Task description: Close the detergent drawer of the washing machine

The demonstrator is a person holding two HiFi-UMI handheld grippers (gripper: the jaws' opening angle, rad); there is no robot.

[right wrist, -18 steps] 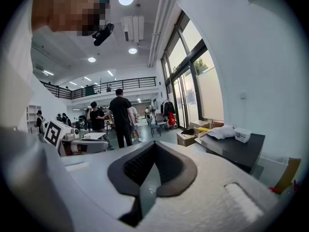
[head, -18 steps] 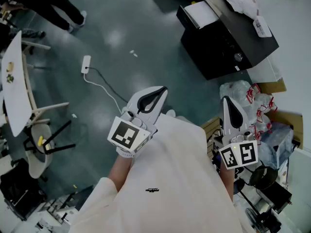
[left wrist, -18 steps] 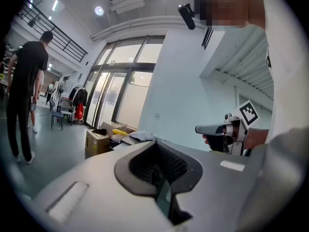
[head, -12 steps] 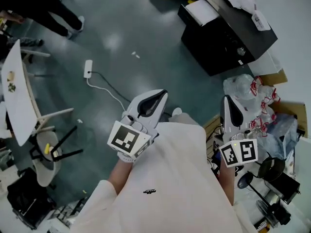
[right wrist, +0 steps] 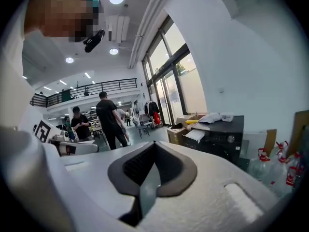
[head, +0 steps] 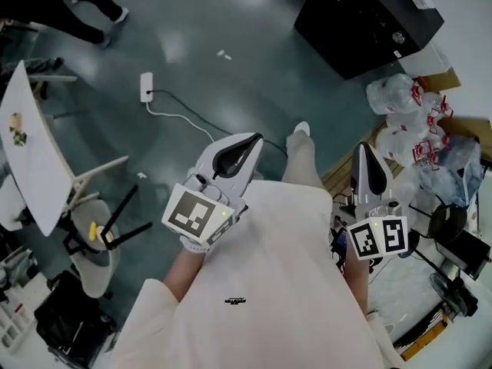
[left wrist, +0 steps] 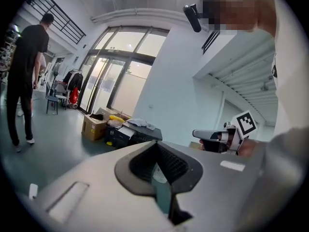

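Both tools are closed on nothing: the left tool (head: 247,143) and the right tool (head: 366,154) are held out at waist height over the floor (head: 231,91), and each tool's own view shows its 2 jaws pressed together with only a thin seam between them. The washer (head: 361,21) is the black box at the far right, well apart from both tools and cut by the top edge of the head view. It lies almost straight ahead of the right tool and off to the right of the left one, so the right tool is the nearer of the 2. In the right gripper view a pale slab (right wrist: 197,135) juts from the left end of the washer's front, left of a knob (right wrist: 231,139) – most likely the open drawer, though it is too small to be sure. If so, its long axis runs out of the front toward the near left, and the push would have to go along that line, away from the person and into the washer. Bags of bottles (head: 400,98) lie just beside the washer, on the right tool's side.
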